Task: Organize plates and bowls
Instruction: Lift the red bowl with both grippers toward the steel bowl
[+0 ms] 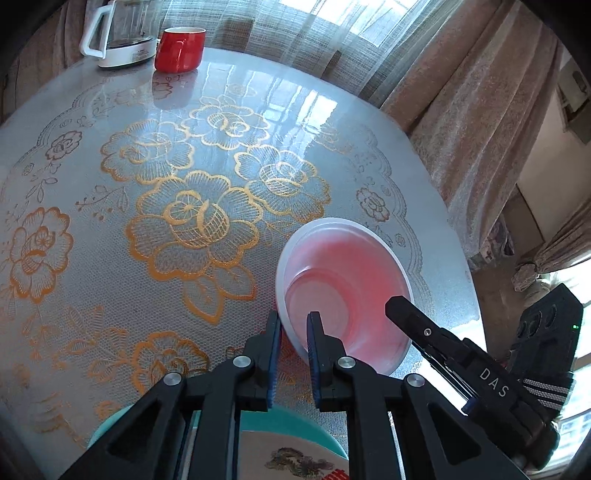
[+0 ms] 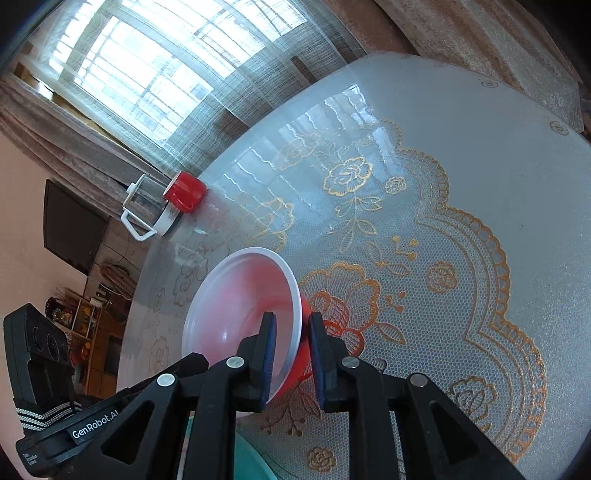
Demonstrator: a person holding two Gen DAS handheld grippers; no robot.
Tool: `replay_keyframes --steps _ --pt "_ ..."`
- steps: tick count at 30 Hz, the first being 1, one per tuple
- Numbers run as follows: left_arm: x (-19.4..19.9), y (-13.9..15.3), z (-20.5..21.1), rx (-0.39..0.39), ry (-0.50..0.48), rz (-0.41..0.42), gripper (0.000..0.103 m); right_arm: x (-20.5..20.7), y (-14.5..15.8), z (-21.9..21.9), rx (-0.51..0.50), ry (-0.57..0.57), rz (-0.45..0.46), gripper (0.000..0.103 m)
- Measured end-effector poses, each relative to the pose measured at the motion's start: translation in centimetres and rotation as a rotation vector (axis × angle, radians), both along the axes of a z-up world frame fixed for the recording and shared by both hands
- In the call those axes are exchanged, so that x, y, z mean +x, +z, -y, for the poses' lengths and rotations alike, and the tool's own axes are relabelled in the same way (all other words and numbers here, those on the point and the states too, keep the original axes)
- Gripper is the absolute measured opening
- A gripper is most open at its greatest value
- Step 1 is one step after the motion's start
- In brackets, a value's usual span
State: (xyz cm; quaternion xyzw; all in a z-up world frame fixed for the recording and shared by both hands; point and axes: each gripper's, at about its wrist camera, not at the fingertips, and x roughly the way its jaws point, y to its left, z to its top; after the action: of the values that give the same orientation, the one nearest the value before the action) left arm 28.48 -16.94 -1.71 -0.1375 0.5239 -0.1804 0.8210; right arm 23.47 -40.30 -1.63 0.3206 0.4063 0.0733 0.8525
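A bowl (image 1: pixel 343 280), white inside and red outside, hangs tilted over the floral tablecloth (image 1: pixel 166 221). My left gripper (image 1: pixel 294 321) is shut on its near rim, one pad inside and one outside. A finger (image 1: pixel 406 314) of the right gripper reaches over the bowl's opposite side. In the right wrist view the bowl (image 2: pixel 240 295) sits with its rim between the fingers of my right gripper (image 2: pixel 291 321). That gripper's pads stand slightly off the wall, and red shows beside the outer pad. The left gripper's body (image 2: pixel 92 424) lies at lower left.
Below the grippers are a teal dish (image 1: pixel 110 432) and a patterned plate (image 1: pixel 295 461); the teal rim (image 2: pixel 243 461) also shows in the right wrist view. A red mug (image 1: pixel 180 50) and a glass kettle (image 1: pixel 122 33) stand at the far table edge. Curtains hang beyond.
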Motion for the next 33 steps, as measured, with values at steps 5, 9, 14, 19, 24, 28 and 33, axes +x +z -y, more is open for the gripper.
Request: replay_keyframes --steps 5,9,14,19,24,28,33 --pt "-0.4 -0.1 -0.1 0.007 -0.012 0.017 0.013 -0.6 -0.1 -0.1 0.021 -0.010 -0.005 0.024" --pt "-0.9 0.2 0.2 0.008 -0.033 0.046 0.012 -1.0 -0.4 -0.7 0.001 -0.012 -0.015 0.022" --pt "-1.9 1.1 -0.2 0.007 -0.036 0.086 0.010 -1.4 -0.1 -1.3 -0.034 -0.015 -0.012 0.017" --pt "-3.3 2.9 -1.5 0.019 -0.032 0.144 0.010 -1.6 1.0 -2.0 -0.030 -0.004 0.015 0.017" --pt "-4.9 4.5 -3.0 0.029 -0.023 0.195 0.010 -1.8 1.6 -3.5 -0.030 0.021 0.032 0.017" --pt "-6.2 5.3 -4.3 0.033 -0.015 0.220 0.010 -2.4 2.4 -4.7 -0.036 0.045 0.053 0.017" --pt "-7.7 5.9 -6.2 0.026 0.015 0.238 0.010 -3.3 3.7 -6.3 -0.043 0.072 0.085 0.017"
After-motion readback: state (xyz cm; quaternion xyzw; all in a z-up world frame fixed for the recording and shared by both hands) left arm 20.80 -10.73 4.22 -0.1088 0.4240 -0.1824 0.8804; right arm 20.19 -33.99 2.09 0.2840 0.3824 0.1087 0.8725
